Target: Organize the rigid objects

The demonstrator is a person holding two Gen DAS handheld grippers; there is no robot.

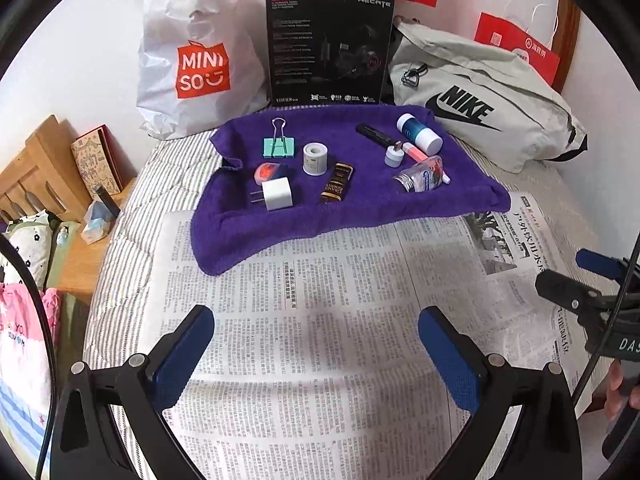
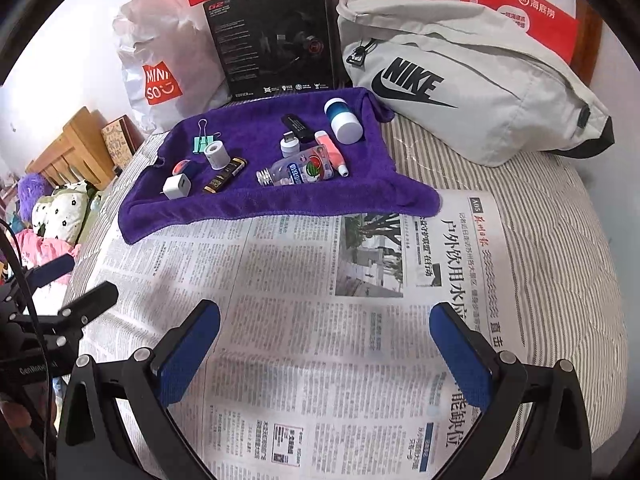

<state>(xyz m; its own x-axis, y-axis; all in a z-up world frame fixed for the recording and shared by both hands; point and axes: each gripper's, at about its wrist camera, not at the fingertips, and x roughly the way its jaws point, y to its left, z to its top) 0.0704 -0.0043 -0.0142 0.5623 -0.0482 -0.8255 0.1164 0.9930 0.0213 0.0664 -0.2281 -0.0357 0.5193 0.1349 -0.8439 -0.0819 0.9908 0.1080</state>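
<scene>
A purple towel (image 1: pixel 280 228) (image 2: pixel 256 204) lies on the bed and carries small rigid objects: a green binder clip (image 1: pixel 279 145), a white tape roll (image 1: pixel 315 159), a white charger plug (image 1: pixel 277 194), a dark brown tube (image 1: pixel 337 182), a clear bottle (image 1: pixel 420 176) (image 2: pixel 298 170), a blue-and-white bottle (image 1: pixel 418 131) (image 2: pixel 342 120), a black stick (image 1: pixel 374 133) and a pink tube (image 1: pixel 416 153). My left gripper (image 1: pixel 316 324) is open and empty over the newspaper (image 1: pixel 320 320), short of the towel. My right gripper (image 2: pixel 325 320) is open and empty over the newspaper (image 2: pixel 320 280).
Behind the towel stand a white Miniso bag (image 1: pixel 192 56), a black headset box (image 1: pixel 328 44) and a grey Nike bag (image 1: pixel 480 100). A wooden bedside table (image 1: pixel 80 240) with a book is at the left. The striped bedsheet (image 2: pixel 540 220) extends right.
</scene>
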